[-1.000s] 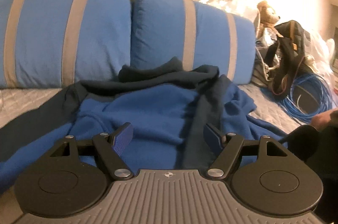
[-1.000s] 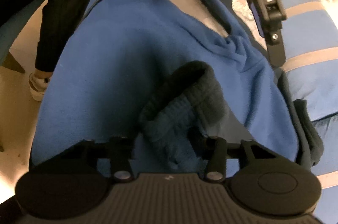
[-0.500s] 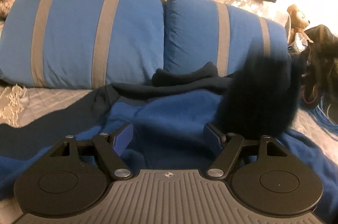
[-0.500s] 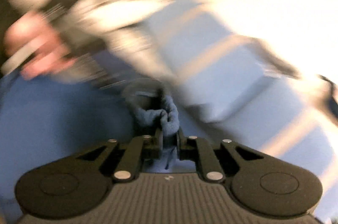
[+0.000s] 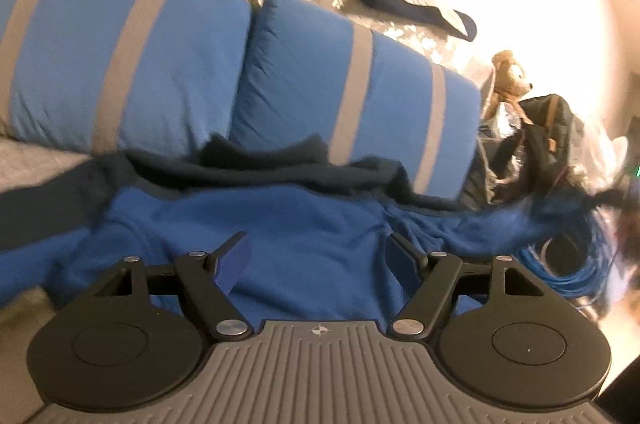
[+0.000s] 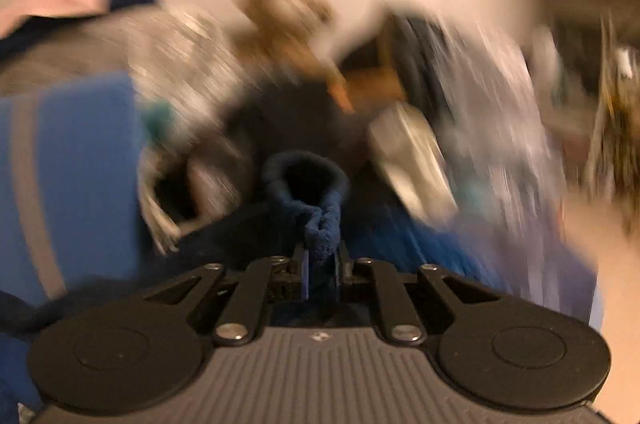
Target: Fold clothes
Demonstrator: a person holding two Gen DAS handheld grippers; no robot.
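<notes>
**Right clamped on cuff, left idle**

Right hand-held gripper (image 6: 320, 264) is pinched tight on the dark cuff (image 6: 306, 180) of the blue fleece (image 5: 288, 244), probably to draw the sleeve out straight for folding. View is heavily blurred, so sleeve tension is unclear. Left hand-held gripper (image 5: 316, 260) hangs just above the fleece body, fingers apart, holding nothing. Fleece lies rumpled on the bed (image 5: 24, 168), collar against the striped pillows (image 5: 160, 64).

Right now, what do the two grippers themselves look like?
Both look alike. The left gripper has a grey ribbed body with a small crosshair mark, two round black discs, black linkage arms with silver screws, and fingers faced with blue ribbed pads. The right gripper shows the same build. No cables or sleeves show.
</notes>
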